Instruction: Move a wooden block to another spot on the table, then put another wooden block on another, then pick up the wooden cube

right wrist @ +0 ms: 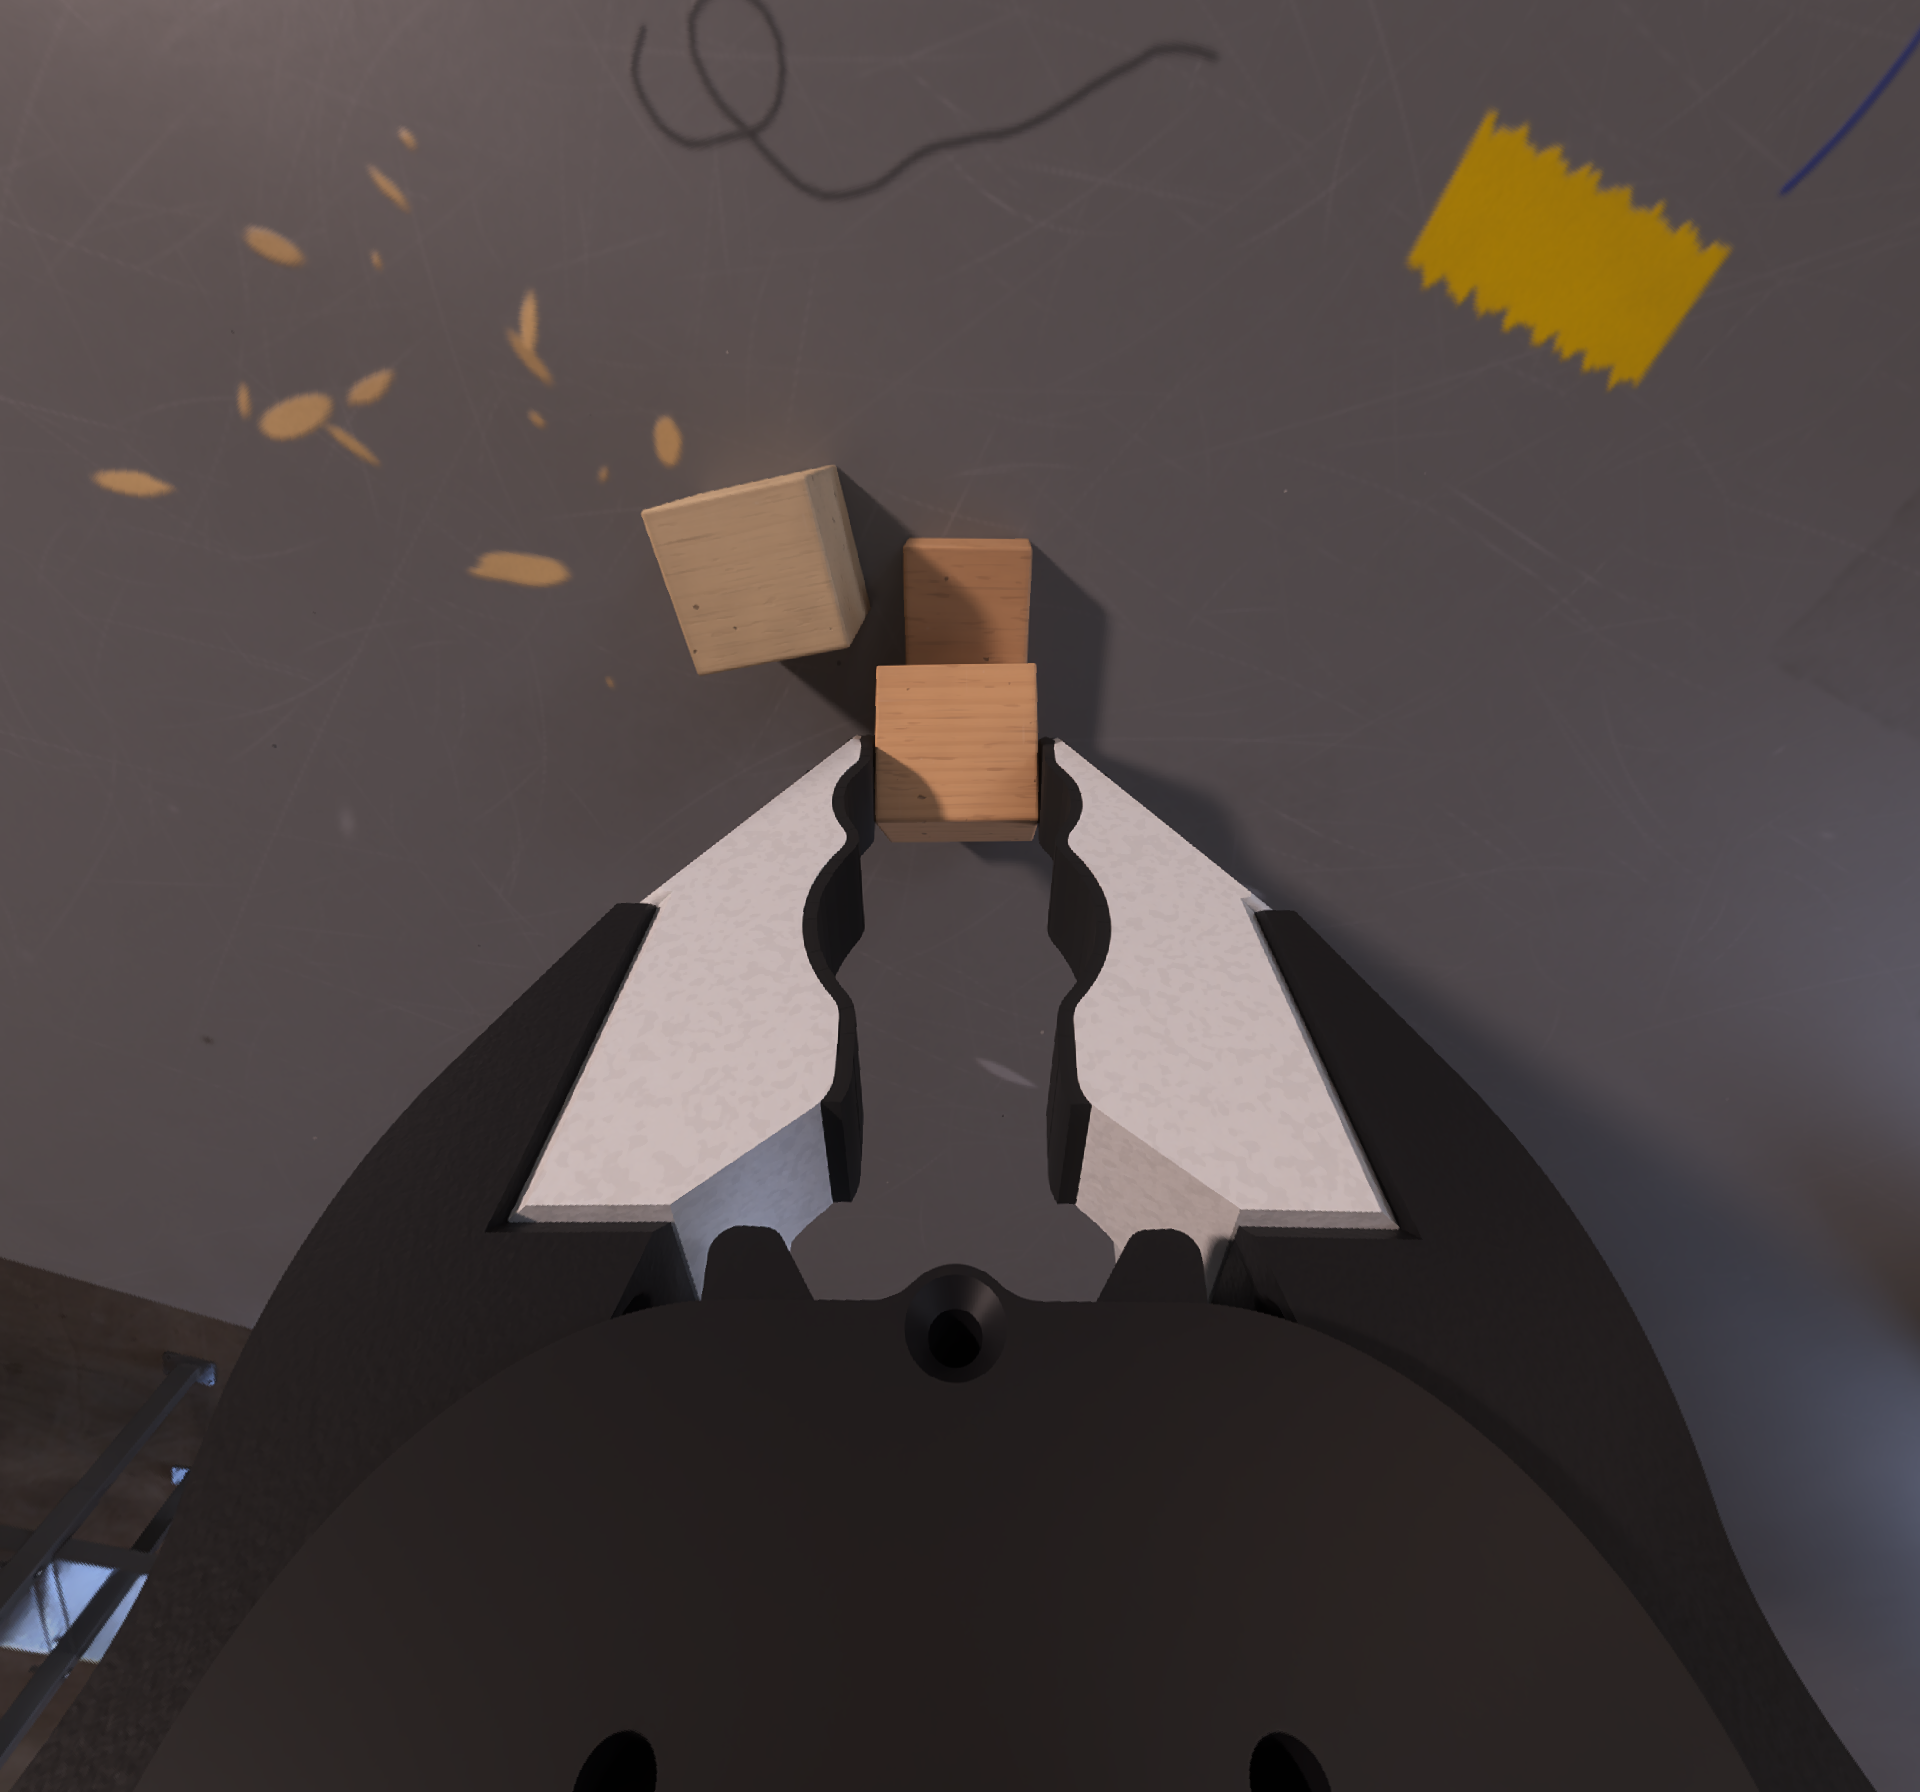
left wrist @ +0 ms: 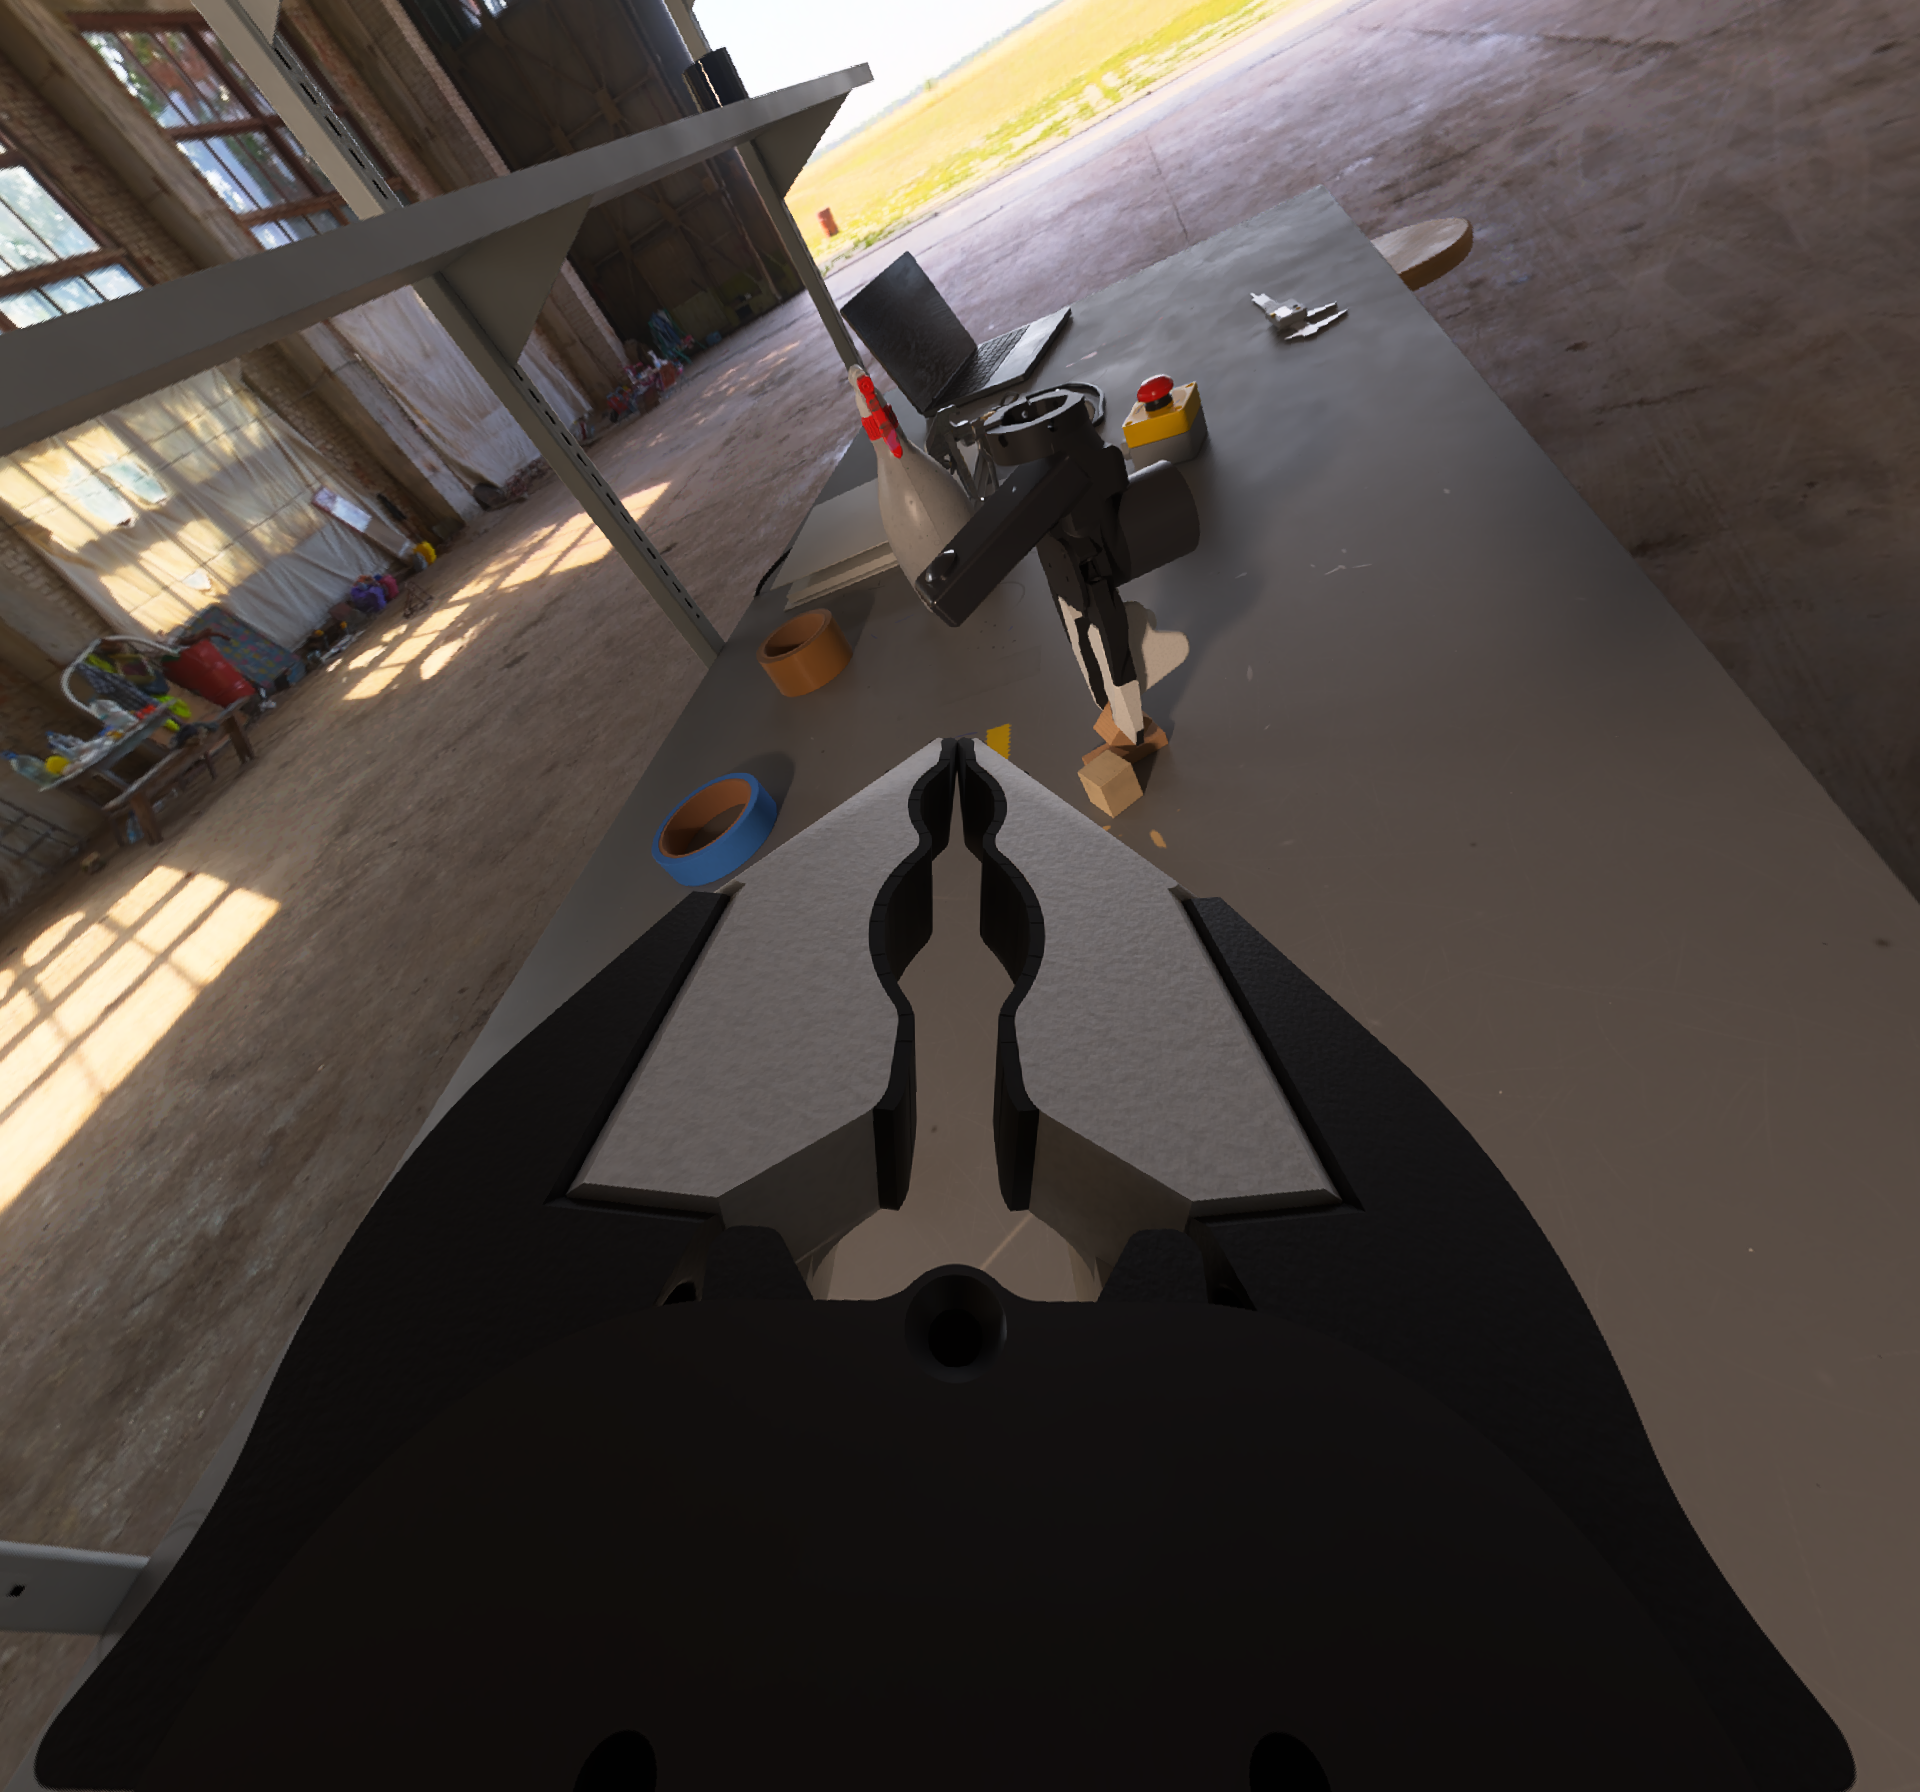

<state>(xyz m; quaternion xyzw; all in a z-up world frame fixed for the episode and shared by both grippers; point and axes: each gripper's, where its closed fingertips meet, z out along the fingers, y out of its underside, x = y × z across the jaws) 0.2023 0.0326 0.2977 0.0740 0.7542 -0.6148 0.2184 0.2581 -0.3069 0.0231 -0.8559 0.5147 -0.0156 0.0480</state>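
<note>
My right gripper [right wrist: 956, 757] is shut on a small orange-tan wooden cube [right wrist: 956, 724], one fingertip on each side. The cube overlaps the near end of a darker brown wooden block [right wrist: 966, 599] lying on the grey table [right wrist: 1351, 703]; I cannot tell whether it touches it. A larger pale wooden cube [right wrist: 753, 584] stands just left of them. In the left wrist view the right gripper [left wrist: 1122, 719] comes down on the same blocks [left wrist: 1112, 786]. My left gripper [left wrist: 956, 747] is shut and empty, hovering above the table short of the blocks.
A blue tape roll [left wrist: 717, 828] and a brown tape roll [left wrist: 805, 651] lie near the table's left edge. Beyond stand a white spray bottle [left wrist: 914, 495], a laptop [left wrist: 935, 329] and a yellow box with a red button [left wrist: 1164, 412]. A yellow scrap [right wrist: 1569, 251], a black cord [right wrist: 831, 101] and wood chips [right wrist: 301, 412] lie past the blocks.
</note>
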